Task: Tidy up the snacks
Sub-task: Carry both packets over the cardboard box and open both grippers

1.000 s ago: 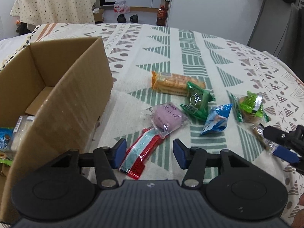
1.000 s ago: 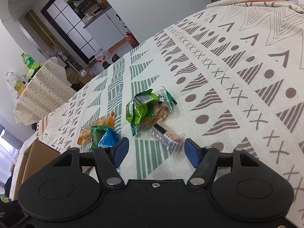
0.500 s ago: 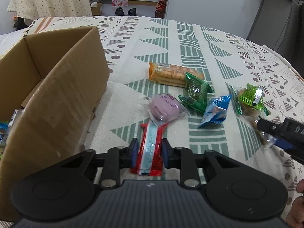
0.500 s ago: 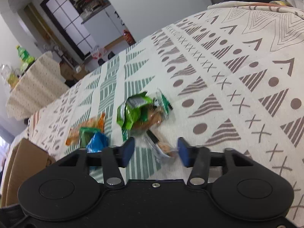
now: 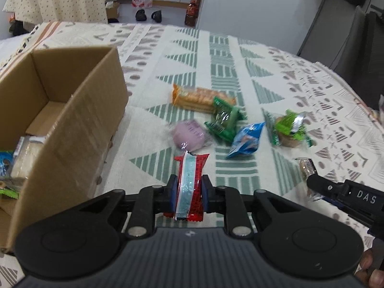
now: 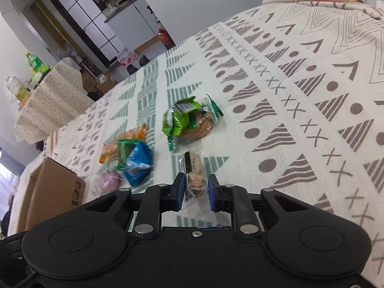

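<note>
A: Left wrist view first. Why is the box (image 5: 72, 110) where it is?
B: It stands open on the worktop (image 5: 276, 72), just left of the loose snacks, so each carry is likely short. A few packets already lie inside it.
A: And the left tongs (image 5: 189, 190)?
B: Closed down on the red bar (image 5: 190, 180), pads pressing both long edges, near end gripped, far end pointing at the purple bun (image 5: 189, 134) right of the box.
A: Right wrist view?
B: The right tongs (image 6: 196, 189) sit farthest from the box, past the blue bag (image 6: 139, 163) and the green pack (image 6: 187, 120). They are nearly together around the clear cookie pack (image 6: 195, 172); the left pad touches it, the right shows a sliver of gap, so I judge it barely pinched.
</note>
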The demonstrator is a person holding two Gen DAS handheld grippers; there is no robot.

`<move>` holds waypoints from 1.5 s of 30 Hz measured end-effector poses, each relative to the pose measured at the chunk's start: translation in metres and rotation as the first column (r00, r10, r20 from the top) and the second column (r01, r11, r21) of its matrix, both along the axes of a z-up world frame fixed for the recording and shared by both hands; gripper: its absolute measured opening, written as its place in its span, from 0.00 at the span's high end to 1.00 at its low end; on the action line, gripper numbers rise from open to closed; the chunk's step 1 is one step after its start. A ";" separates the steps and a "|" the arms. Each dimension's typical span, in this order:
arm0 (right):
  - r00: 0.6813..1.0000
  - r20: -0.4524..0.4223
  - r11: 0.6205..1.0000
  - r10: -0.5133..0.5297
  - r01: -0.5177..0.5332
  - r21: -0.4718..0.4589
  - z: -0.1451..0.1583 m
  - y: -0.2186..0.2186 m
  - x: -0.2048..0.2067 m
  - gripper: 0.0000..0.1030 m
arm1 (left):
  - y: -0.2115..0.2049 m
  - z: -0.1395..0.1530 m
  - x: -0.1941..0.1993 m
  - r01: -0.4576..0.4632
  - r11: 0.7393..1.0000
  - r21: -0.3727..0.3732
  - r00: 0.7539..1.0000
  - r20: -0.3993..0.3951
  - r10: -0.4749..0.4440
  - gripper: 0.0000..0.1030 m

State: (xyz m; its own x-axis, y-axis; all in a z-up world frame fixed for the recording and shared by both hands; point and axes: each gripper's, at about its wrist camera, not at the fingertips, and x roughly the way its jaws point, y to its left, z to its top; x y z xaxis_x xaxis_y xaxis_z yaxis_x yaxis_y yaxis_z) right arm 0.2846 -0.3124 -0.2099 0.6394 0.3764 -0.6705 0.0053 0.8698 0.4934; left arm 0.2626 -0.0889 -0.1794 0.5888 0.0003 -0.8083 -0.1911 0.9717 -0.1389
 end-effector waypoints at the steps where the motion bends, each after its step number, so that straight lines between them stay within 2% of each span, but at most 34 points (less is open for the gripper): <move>1: 1.000 0.004 1.000 -0.002 0.002 -0.001 0.003 0.001 -0.002 0.80 | -0.001 0.004 -0.001 0.003 1.000 -0.003 1.000 0.011 -0.003 0.82; 12: 0.998 0.057 0.999 -0.005 0.003 0.033 0.040 0.020 -0.025 0.80 | 0.010 0.041 -0.016 0.006 0.998 -0.063 0.995 0.097 0.000 0.82; 15: 0.997 0.079 0.999 -0.002 -0.001 0.043 0.052 0.028 -0.028 0.80 | 0.015 0.050 -0.019 0.007 0.998 -0.055 0.992 0.129 0.000 0.82; 26: 0.990 0.134 0.998 0.029 -0.036 0.049 0.087 0.066 -0.034 0.80 | 0.050 0.076 -0.031 -0.023 0.992 -0.125 0.979 0.197 0.047 0.82; 45: 0.977 0.178 0.993 0.115 -0.119 0.013 0.114 0.147 -0.040 0.80 | 0.133 0.102 -0.051 -0.127 0.967 -0.223 0.951 0.250 0.183 0.82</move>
